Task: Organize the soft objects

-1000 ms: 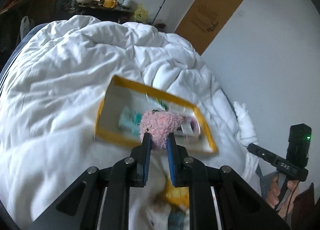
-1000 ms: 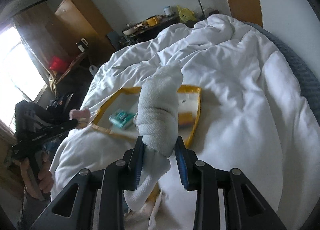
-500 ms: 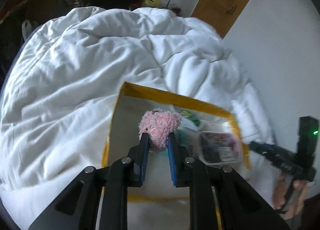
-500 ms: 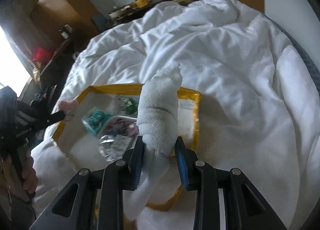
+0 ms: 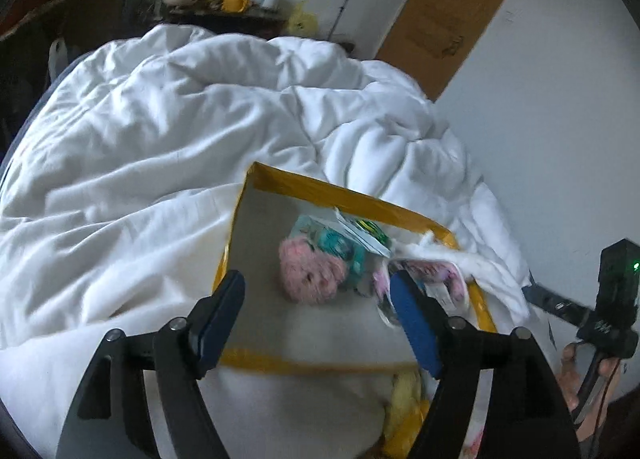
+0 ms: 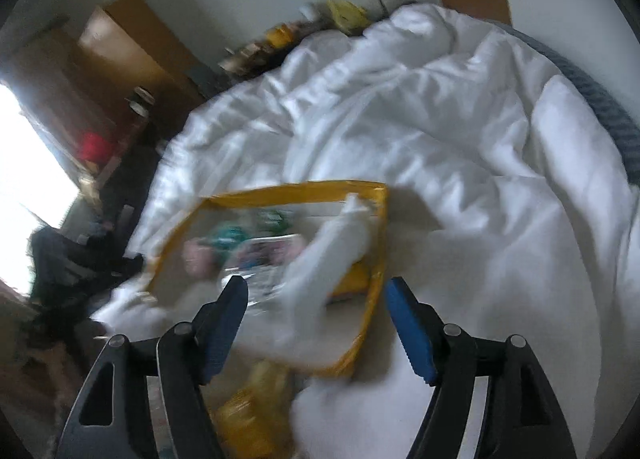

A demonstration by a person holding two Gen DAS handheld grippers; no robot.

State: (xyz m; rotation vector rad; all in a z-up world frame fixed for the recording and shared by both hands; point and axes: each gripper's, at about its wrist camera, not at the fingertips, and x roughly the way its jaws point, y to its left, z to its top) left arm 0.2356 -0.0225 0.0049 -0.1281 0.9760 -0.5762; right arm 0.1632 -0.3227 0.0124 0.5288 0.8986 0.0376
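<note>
A yellow-rimmed storage bag (image 5: 344,193) lies open on the white duvet. Inside it rests a fluffy pink toy (image 5: 310,271) beside several packets (image 5: 352,243). My left gripper (image 5: 318,301) hovers over the bag with its jaws opening; the pink toy lies free below and ahead of them. In the right wrist view the same bag (image 6: 288,189) shows, with a rolled white towel (image 6: 328,259) dropping across its right side, blurred. My right gripper (image 6: 316,307) has its jaws opening and its pads clear of the towel.
A rumpled white duvet (image 5: 180,139) covers the bed. A wooden door (image 5: 452,15) and a cluttered dark table (image 5: 224,7) stand at the far wall. A hand (image 5: 576,379) holds the other gripper at the left wrist view's right edge. Yellow items (image 6: 248,411) lie near the bag's front edge.
Both grippers sank toward the bag and opened. The left one let go of the pink toy, now inside the bag. The right one released the white towel, which fell onto the bag.
</note>
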